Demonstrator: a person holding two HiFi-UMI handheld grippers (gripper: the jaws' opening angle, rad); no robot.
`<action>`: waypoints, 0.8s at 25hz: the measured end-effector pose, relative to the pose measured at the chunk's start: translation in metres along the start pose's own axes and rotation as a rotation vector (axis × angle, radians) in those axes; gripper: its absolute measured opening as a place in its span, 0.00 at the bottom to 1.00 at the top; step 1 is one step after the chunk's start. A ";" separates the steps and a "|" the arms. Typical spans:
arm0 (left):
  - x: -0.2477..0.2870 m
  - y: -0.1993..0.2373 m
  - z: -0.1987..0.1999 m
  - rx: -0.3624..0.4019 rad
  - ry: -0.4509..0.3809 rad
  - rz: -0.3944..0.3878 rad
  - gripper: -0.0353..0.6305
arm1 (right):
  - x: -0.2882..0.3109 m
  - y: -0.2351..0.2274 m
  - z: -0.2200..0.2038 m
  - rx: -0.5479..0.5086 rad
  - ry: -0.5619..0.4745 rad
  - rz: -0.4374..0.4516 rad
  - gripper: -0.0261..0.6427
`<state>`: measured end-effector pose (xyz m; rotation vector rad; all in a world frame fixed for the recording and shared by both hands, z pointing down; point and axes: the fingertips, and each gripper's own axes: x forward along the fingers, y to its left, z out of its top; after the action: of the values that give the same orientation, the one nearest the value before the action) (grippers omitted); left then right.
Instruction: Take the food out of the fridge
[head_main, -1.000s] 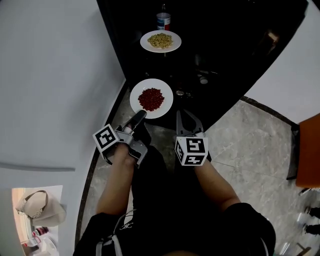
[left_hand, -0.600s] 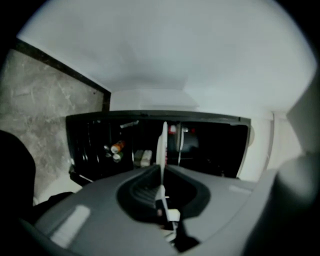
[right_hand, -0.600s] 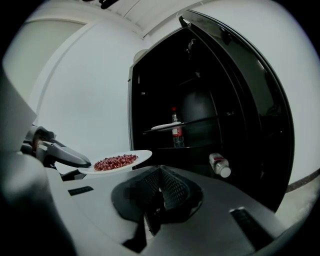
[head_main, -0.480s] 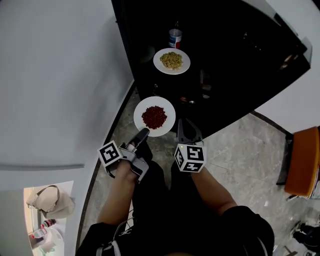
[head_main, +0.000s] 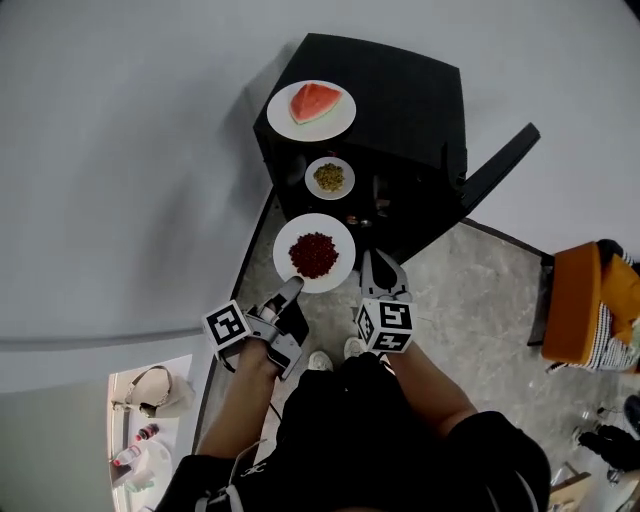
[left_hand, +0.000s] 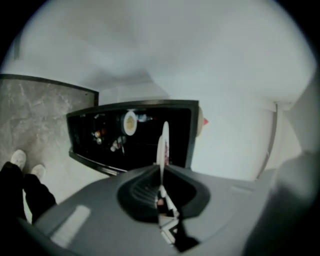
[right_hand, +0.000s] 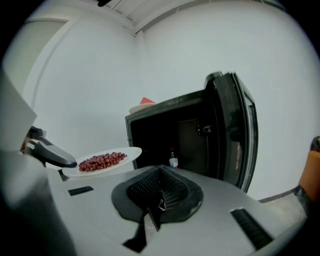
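Observation:
A small black fridge (head_main: 400, 100) stands with its door (head_main: 495, 170) swung open to the right. On its top rests a white plate with a watermelon slice (head_main: 312, 108). Inside sits a plate of yellowish food (head_main: 329, 177), with a bottle (right_hand: 173, 159) further in. My left gripper (head_main: 293, 287) is shut on the near rim of a white plate of red food (head_main: 314, 253), held level in front of the fridge. In the left gripper view that plate (left_hand: 163, 145) shows edge-on between the jaws. My right gripper (head_main: 382, 272) is shut and empty, just right of the plate.
An orange chair (head_main: 580, 305) stands on the marble floor (head_main: 470, 300) at the right. A white wall (head_main: 120, 180) runs along the left of the fridge. The person's shoes (head_main: 320, 360) are below the grippers. A bag (head_main: 155, 390) lies at lower left.
Both grippers and the plate of red food have risen well above the floor. The view has pulled back, so the fridge's top and the watermelon plate now show.

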<state>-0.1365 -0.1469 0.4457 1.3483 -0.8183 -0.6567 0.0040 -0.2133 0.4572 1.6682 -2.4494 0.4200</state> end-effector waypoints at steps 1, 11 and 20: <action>-0.002 -0.021 -0.004 0.007 0.011 -0.009 0.06 | -0.008 0.001 0.015 0.000 -0.003 -0.002 0.04; 0.038 -0.130 -0.037 0.084 0.064 -0.105 0.06 | -0.058 -0.030 0.075 0.031 -0.053 -0.046 0.04; 0.114 -0.172 -0.026 0.126 0.043 -0.139 0.06 | -0.092 -0.057 0.091 0.033 -0.078 -0.070 0.04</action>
<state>-0.0413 -0.2456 0.2893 1.5385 -0.7460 -0.6907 0.0942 -0.1797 0.3533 1.8101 -2.4419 0.3951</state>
